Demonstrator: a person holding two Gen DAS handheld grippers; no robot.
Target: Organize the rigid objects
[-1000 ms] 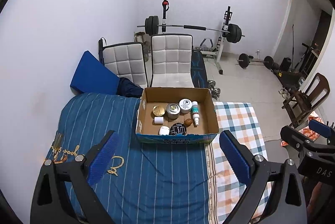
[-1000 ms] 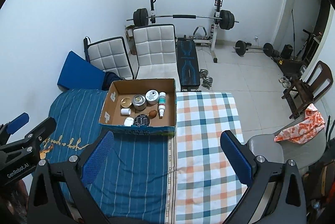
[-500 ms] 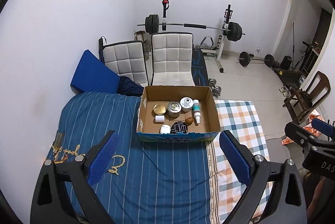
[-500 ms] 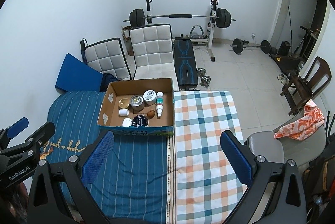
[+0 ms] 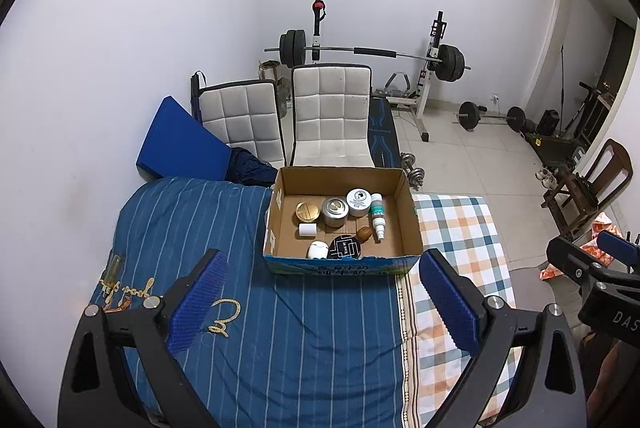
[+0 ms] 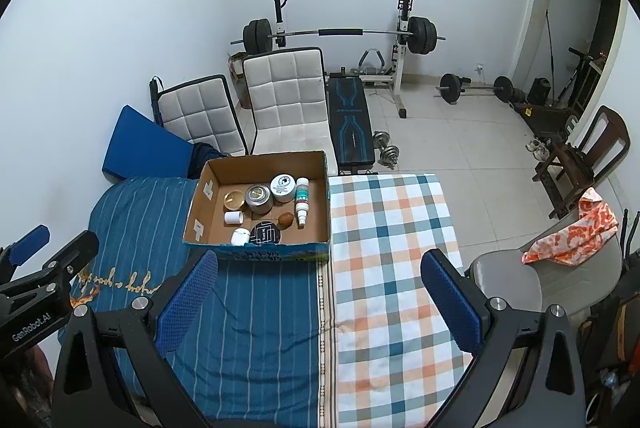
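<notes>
Hovering above bed, cardboard box [image 5: 342,264] ahead of left gripper [image 5: 320,292] and right gripper [image 6: 318,290]; both spread wide, gripping nothing.

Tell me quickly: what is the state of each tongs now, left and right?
Left tongs: open, holding nothing.
Right tongs: open, holding nothing.

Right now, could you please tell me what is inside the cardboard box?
The cardboard box holds three round tins, a spray bottle, two small white containers, a brown knob and a black disc, partly hidden by the front wall.
</notes>
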